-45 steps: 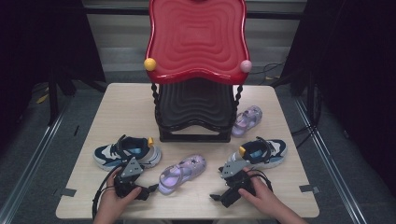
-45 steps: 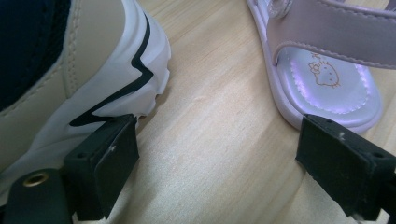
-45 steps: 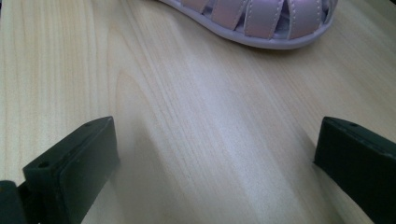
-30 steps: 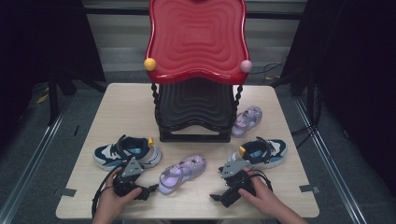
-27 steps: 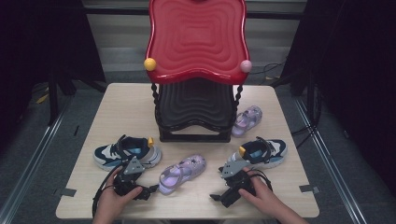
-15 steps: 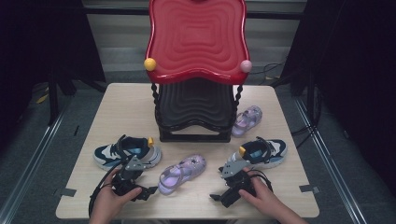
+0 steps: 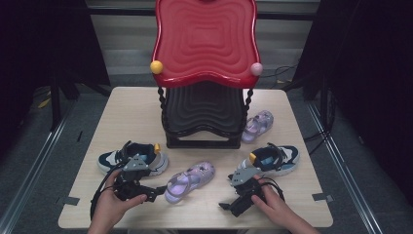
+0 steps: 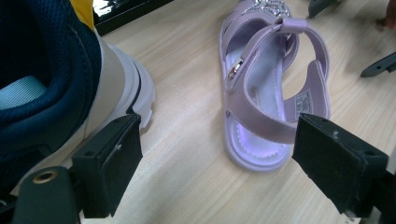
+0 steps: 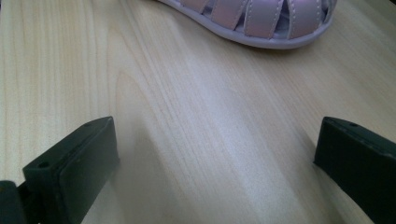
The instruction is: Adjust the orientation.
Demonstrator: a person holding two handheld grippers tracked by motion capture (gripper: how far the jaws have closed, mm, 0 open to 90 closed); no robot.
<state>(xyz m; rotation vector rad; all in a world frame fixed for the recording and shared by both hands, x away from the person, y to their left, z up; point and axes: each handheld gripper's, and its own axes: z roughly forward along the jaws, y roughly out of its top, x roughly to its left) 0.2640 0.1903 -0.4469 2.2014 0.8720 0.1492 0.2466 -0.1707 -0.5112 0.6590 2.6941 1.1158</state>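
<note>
Table [image 7: 131, 109]: a flat top of pale wood with fine lines running along it, wide and nearly square.
Rack [image 7: 203, 117]: it stood at the back middle of the table. It had a shiny red top tray with wavy ripples, a black ripply shelf under it, twisted black posts, and one yellow and one pink ball at the front corners.
Left sneaker [image 7: 131, 157]: soft dark blue and white cloth with a thick bumpy white sole and a yellow tab. It lay at the front left, just behind the left gripper.
Right sneaker [image 7: 272, 159]: the same kind, at the front right.
Near sandal [image 7: 189, 181]: smooth light purple straps, a rounded toe and an open heel strap. It lay on the table between the two grippers, just beside the left one.
Far sandal [image 7: 255, 125]: purple too, beside the rack's right foot.
Left gripper [image 7: 157, 191]: black and blocky, with jaws spread wide and nothing pinched; the near sandal's heel lay in front of them.
Right gripper [image 7: 226, 206]: black, with jaws spread wide over bare wood and nothing pinched.
</note>
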